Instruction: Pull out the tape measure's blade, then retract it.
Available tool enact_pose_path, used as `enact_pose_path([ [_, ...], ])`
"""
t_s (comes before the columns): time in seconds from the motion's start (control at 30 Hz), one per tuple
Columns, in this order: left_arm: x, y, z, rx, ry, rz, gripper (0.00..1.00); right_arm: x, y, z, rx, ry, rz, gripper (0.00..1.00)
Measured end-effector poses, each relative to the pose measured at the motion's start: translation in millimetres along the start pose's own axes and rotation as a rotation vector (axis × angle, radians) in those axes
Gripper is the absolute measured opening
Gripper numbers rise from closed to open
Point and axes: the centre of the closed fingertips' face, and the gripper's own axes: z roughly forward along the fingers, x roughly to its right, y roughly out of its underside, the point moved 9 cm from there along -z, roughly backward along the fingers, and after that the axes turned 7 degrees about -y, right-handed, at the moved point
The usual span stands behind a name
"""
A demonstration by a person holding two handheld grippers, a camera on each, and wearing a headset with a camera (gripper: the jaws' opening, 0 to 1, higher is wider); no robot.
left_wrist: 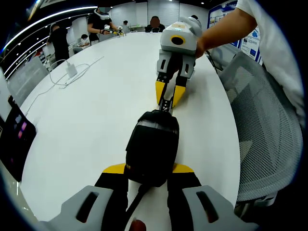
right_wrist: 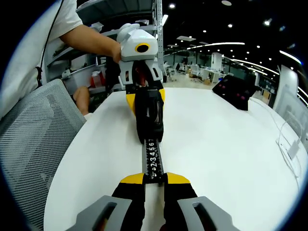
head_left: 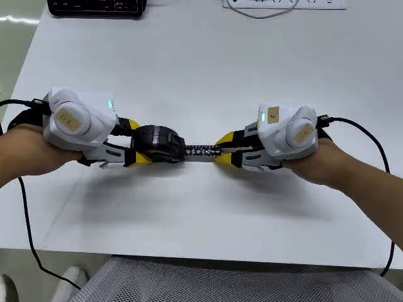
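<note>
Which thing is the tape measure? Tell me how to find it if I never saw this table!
Look at the big white table, near its front edge, between the two white-and-yellow grippers. The tape measure is the chunky black case clamped in the left gripper, with a short numbered blade running to the right gripper. Only it has a strip of numbers sticking out.
</note>
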Motion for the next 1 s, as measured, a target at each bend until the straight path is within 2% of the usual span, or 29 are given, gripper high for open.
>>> enact_pose_path([
  [1.0, 0.2, 0.4, 0.3, 0.003, -0.001, -0.004, 0.26, -4.4, 20.6, -32.6, -0.017, 0.034, 0.036, 0.1],
])
